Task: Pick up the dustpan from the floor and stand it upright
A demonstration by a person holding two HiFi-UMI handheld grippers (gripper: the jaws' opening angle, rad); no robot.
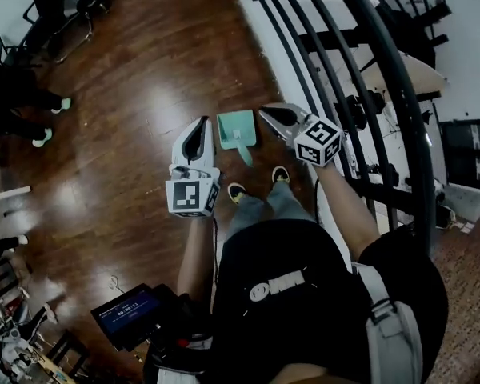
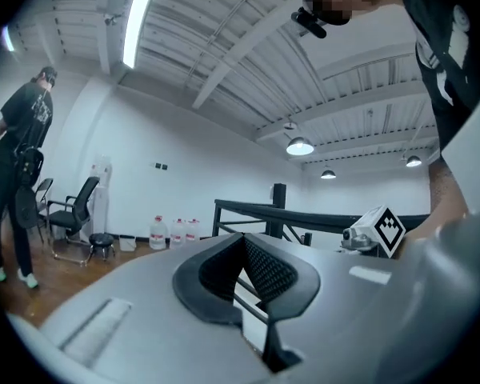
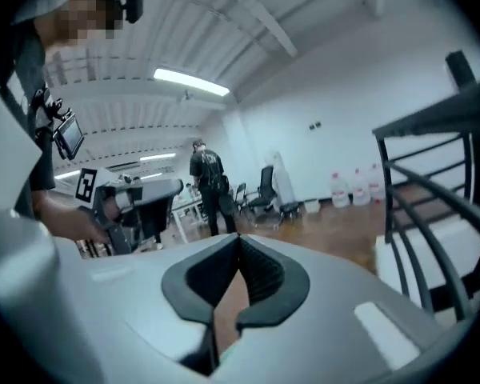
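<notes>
Teal dustpan (image 1: 237,130) lying on the floor (image 1: 144,94). Left gripper (image 1: 200,123) and right gripper (image 1: 266,112) flank it, both fingers closed, empty.

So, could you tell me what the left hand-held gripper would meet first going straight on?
Probably the black railing ahead of the left hand-held gripper; nothing nearer shows, though depth is unclear.
</notes>
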